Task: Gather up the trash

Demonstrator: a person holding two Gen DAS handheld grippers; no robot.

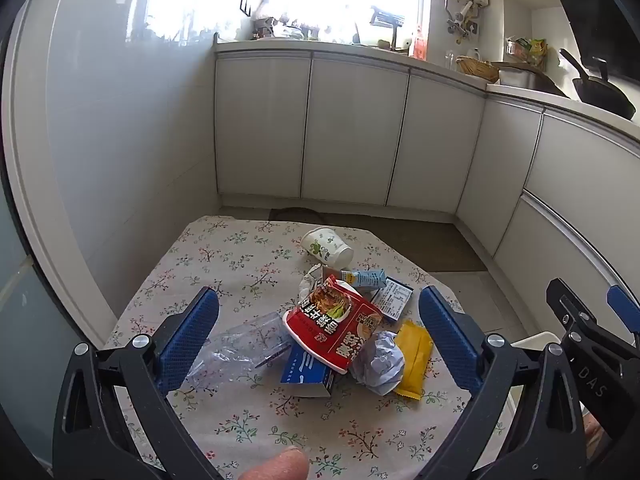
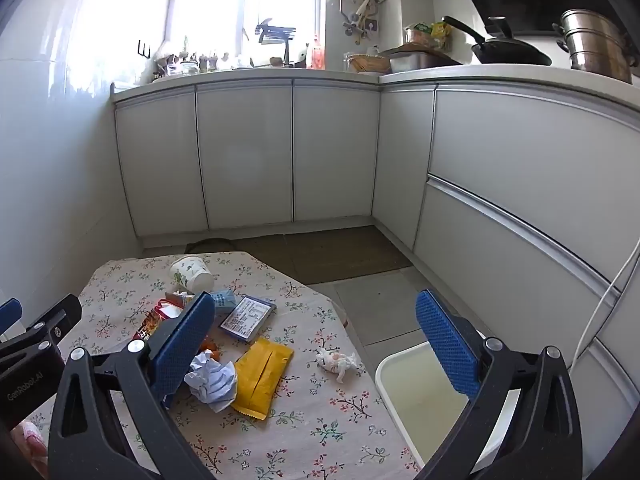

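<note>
None of the trash has been collected yet, as far as I can judge: everything lies on the floral tabletop (image 1: 240,432). Going left to right in the left wrist view, I see a crumpled clear plastic bag (image 1: 244,346), a blue carton (image 1: 306,376) under a red noodle packet (image 1: 334,326), a crumpled paper ball (image 1: 380,362) and a yellow sachet (image 1: 416,354) touching it; farther back lie a paper cup (image 1: 326,246) on its side, a small drink box (image 1: 366,279) and a dark labelled packet (image 1: 394,298). A wadded tissue (image 2: 338,362) sits apart near the right edge. The white bin (image 2: 420,396) beside the tabletop looks empty (only part shows). Left gripper (image 1: 318,326) and right gripper (image 2: 316,340) both hover with jaws spread wide, holding nothing.
</note>
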